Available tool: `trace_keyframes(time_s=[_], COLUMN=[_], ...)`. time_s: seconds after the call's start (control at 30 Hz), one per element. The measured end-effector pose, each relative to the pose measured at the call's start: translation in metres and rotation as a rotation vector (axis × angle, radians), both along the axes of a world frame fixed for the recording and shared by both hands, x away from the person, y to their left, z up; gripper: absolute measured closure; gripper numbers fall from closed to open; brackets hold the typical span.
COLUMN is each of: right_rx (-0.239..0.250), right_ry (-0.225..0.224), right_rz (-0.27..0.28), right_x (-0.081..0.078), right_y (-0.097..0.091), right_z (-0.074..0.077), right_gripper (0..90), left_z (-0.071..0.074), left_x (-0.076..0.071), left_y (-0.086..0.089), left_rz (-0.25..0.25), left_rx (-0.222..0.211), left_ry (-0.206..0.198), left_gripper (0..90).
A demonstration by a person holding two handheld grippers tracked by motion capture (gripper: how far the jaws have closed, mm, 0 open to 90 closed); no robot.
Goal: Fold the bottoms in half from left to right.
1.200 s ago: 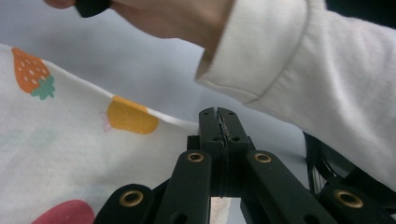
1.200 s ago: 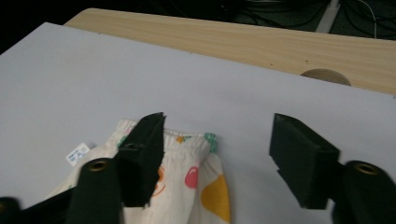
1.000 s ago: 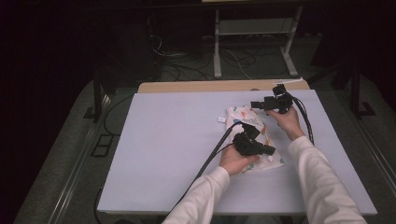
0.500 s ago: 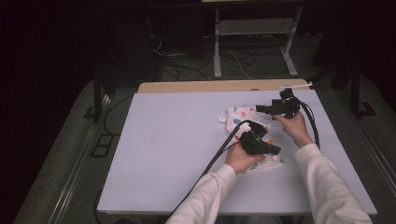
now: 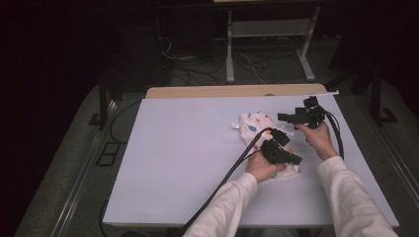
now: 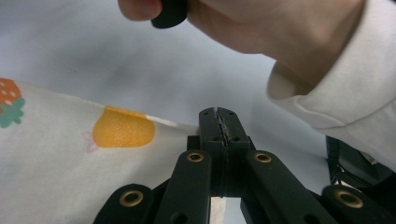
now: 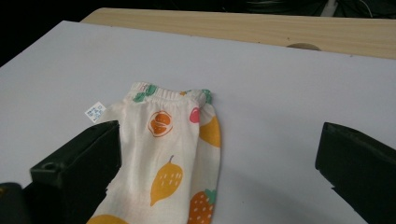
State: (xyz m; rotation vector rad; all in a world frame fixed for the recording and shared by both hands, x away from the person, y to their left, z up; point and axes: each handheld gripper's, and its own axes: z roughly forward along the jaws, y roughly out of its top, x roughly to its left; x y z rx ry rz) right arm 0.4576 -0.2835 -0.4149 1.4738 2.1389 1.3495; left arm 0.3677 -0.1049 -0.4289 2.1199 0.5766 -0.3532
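Cloth (image 5: 262, 129) printed with fruit is seen in the high view on the right half of the table (image 5: 183, 163), nearer its right edge than its left and about midway between the far and near edges. Its near end is covered by the left gripper (image 5: 291, 158), which is held low over it. The right gripper (image 5: 284, 117) is held just beside the cloth's far right part, toward the table's right edge, and its jaws have just been opening.

From the left gripper view, the left gripper (image 6: 219, 122) is shown with its jaws pressed together; whether an edge of the cloth (image 6: 56, 158) is pinched between them cannot be told. The cloth is spread at the left of that view, and the right hand (image 6: 261, 23) and its white sleeve (image 6: 345, 84) are seen above.

From the right gripper view, the right gripper (image 7: 219, 154) is shown with its jaws spread wide. The cloth (image 7: 173, 154) is laid between them, touched by neither pad, with its gathered hem toward the table's far edge and a small label (image 7: 95, 112) at its side.
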Motion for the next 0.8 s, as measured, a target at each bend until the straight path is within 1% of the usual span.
trace_keyframes(time_s=[0.03,0.07,0.17,0.23,0.27,0.4,0.43,0.47,0.5,0.53,0.57,0.6,0.63,0.67,0.7,0.73,0.77,0.8], right_rx=[0.008,0.008,0.013,0.016,0.016,0.013,0.012,0.015,0.013,0.013,0.014,0.014,0.012,0.003,0.003,-0.001,-0.003,-0.001], right_ry=[0.001,0.001,0.001,0.002,0.004,0.004,0.003,0.001,-0.003,-0.003,-0.004,-0.005,-0.007,-0.012,-0.012,-0.014,-0.016,-0.016], right_rz=[-0.005,-0.005,-0.011,-0.013,-0.01,-0.004,-0.004,-0.003,0.001,0.001,0.004,0.006,0.008,0.011,0.011,0.012,0.012,0.012], right_x=[-0.001,-0.001,-0.003,-0.004,-0.004,-0.006,-0.007,-0.007,-0.009,-0.009,-0.01,-0.01,-0.011,-0.012,-0.012,-0.013,-0.014,-0.014], right_y=[-0.003,-0.003,-0.006,-0.007,-0.007,-0.007,-0.007,-0.006,-0.005,-0.005,-0.005,-0.005,-0.005,-0.004,-0.004,-0.003,-0.003,-0.003], right_z=[-0.001,-0.001,-0.001,-0.002,-0.002,-0.002,-0.001,-0.001,0.0,0.0,0.001,0.001,0.001,0.002,0.002,0.002,0.001,0.001], right_gripper=[0.4,0.4,0.4,0.3,0.2,0.0,0.0,0.0,0.0,0.0,0.0,0.0,0.0,0.0,0.0,0.0,0.0,0.0], left_z=[-0.001,-0.003,-0.008,-0.011,-0.013,-0.014,-0.014,-0.014,-0.014,-0.014,-0.013,-0.012,-0.011,-0.009,-0.008,-0.006,-0.005,-0.004], left_x=[0.001,0.0,0.001,0.001,0.0,-0.002,-0.003,-0.003,-0.003,-0.003,-0.004,-0.005,-0.007,-0.008,-0.009,-0.01,-0.01,-0.012], left_y=[-0.001,-0.002,-0.004,-0.006,-0.007,-0.01,-0.01,-0.01,-0.01,-0.01,-0.009,-0.009,-0.008,-0.007,-0.007,-0.007,-0.006,-0.005], left_rz=[-0.004,-0.001,0.003,0.001,-0.002,-0.009,-0.011,-0.012,-0.024,-0.024,-0.031,-0.032,-0.034,-0.029,-0.015,-0.004,-0.004,0.002], left_rx=[0.009,0.009,0.027,0.045,0.054,0.056,0.053,0.046,0.024,0.024,0.01,-0.008,-0.026,-0.03,-0.028,-0.017,0.0,0.002], left_ry=[0.001,0.007,0.018,0.021,0.016,0.007,0.011,0.014,0.02,0.02,0.012,-0.003,-0.023,-0.046,-0.064,-0.083,-0.106,-0.124], left_gripper=[89.4,89.4,89.3,88.9,88.8,88.8,88.5,86.0,75.8,71.7,71.7,64.5,59.7,50.3,50.3,44.2,39.9,37.0])
